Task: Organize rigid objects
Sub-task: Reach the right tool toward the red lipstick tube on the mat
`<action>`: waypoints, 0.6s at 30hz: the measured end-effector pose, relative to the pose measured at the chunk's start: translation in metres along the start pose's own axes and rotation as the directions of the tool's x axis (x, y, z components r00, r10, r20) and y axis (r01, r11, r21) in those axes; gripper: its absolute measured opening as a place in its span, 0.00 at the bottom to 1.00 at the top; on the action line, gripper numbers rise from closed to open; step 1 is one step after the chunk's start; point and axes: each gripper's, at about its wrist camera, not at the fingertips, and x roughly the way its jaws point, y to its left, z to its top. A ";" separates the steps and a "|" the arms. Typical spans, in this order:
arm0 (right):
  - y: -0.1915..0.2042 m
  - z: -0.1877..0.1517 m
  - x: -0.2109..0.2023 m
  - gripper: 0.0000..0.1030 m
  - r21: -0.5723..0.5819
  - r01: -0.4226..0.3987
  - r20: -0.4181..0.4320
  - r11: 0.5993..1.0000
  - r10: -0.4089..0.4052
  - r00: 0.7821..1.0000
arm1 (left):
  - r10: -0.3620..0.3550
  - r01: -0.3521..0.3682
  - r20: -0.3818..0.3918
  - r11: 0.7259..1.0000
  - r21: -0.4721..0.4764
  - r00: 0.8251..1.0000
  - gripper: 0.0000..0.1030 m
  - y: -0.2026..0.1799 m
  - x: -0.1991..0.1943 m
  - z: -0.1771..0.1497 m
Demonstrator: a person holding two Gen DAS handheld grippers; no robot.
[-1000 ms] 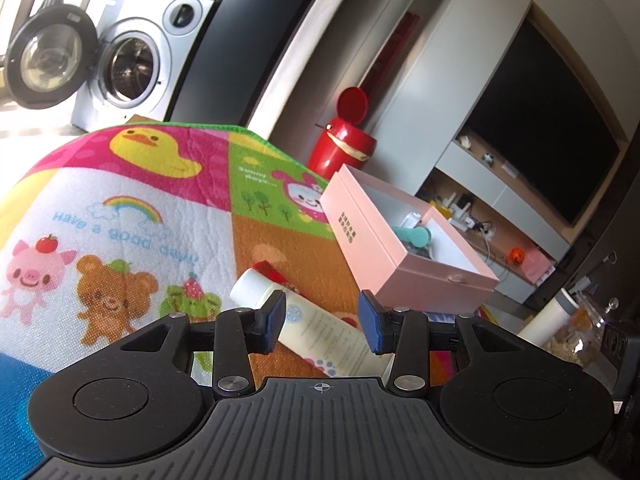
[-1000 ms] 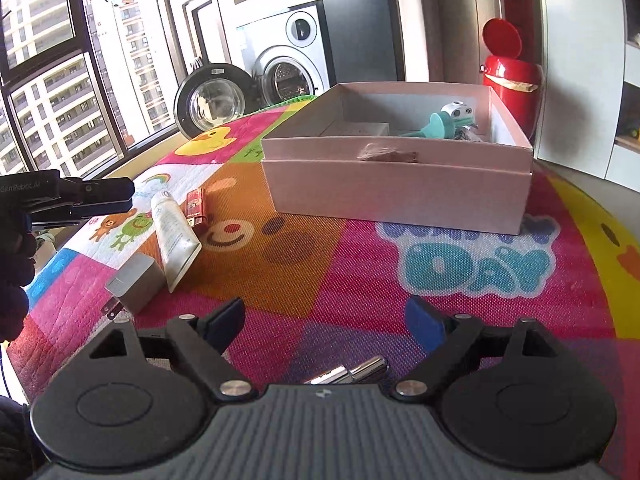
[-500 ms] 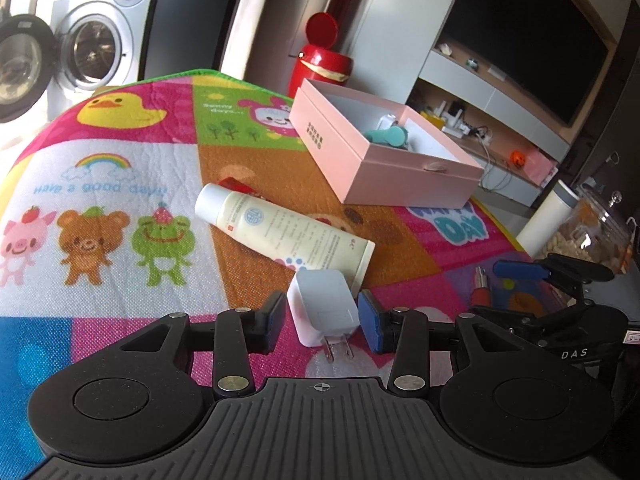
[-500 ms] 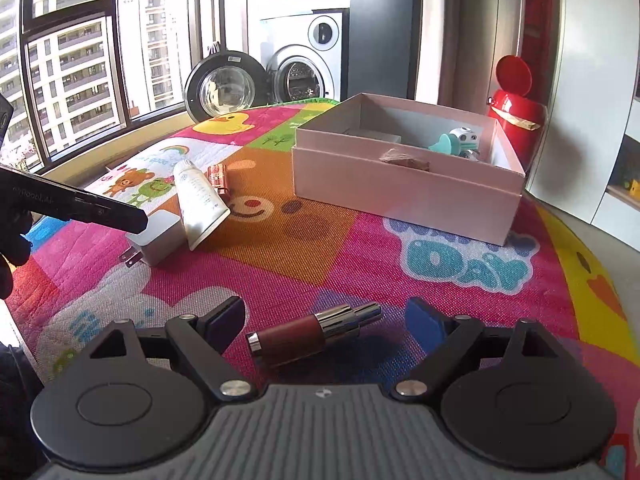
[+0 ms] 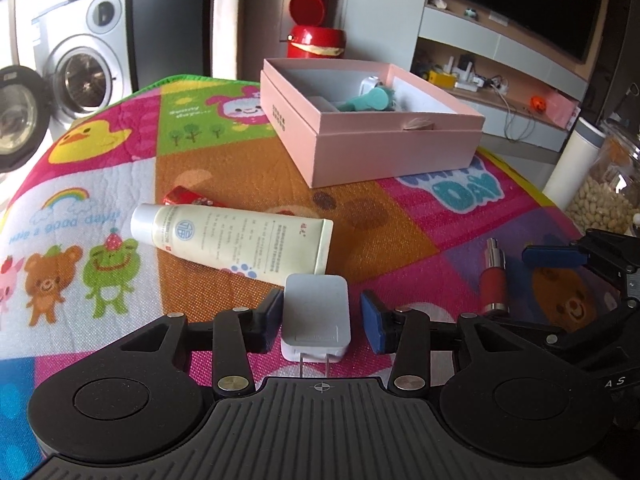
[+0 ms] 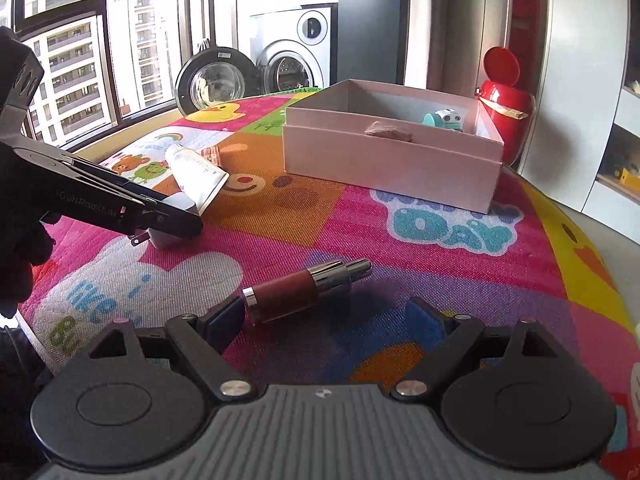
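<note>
— What do you have on the play mat (image 5: 248,168)?

— Your pink box (image 5: 372,136) stands open on it. Near the box lie the cream tube (image 5: 232,240) and the white charger (image 5: 316,320). Your left gripper (image 5: 320,320) has its jaws apart around the charger.

— And your right gripper (image 6: 324,320)?

— Its jaws are wide apart, the red-brown bottle (image 6: 304,286) between them. Behind the box you see a washing machine (image 6: 296,56) and a red bin (image 6: 504,96).

Both low over the colourful cartoon play mat (image 5: 248,176), facing the open pink cardboard box (image 6: 384,160); shared from opposite sides.
</note>
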 end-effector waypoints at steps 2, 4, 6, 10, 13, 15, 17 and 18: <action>-0.001 0.000 0.000 0.85 -0.003 0.001 0.000 1.000 -0.001 1.000 | 0.003 -0.003 -0.002 1.000 0.005 1.000 0.41 -0.001 -0.001 -0.001; 0.000 0.001 -0.001 0.85 0.000 0.004 -0.003 1.000 -0.004 1.000 | 0.003 -0.003 -0.003 1.000 0.004 1.000 0.38 0.000 -0.002 -0.002; 0.002 0.002 -0.001 0.85 -0.001 0.011 -0.008 1.000 -0.011 1.000 | 0.000 0.000 -0.003 1.000 0.005 1.000 0.38 0.001 -0.004 -0.004; 0.009 0.000 -0.005 0.85 0.011 -0.028 -0.020 1.000 0.029 0.999 | -0.004 0.004 0.008 1.000 0.008 1.000 0.38 0.002 -0.006 -0.009; 0.019 -0.002 -0.008 0.85 -0.010 -0.084 -0.013 0.996 0.084 0.996 | -0.010 0.010 0.022 1.000 0.000 1.000 0.38 0.003 -0.006 -0.011; 0.025 -0.002 -0.012 0.85 -0.036 -0.103 0.002 0.994 0.103 0.995 | -0.015 0.015 0.029 1.000 -0.002 0.999 0.38 0.004 -0.007 -0.013; 0.027 0.000 -0.017 0.85 -0.069 -0.073 0.035 0.995 0.076 0.997 | -0.023 0.024 0.040 1.000 -0.018 0.999 0.38 0.006 -0.008 -0.015; 0.027 0.002 -0.019 0.85 -0.093 -0.043 0.052 0.995 0.048 0.997 | -0.030 0.032 0.048 0.999 -0.032 0.998 0.38 0.008 -0.008 -0.017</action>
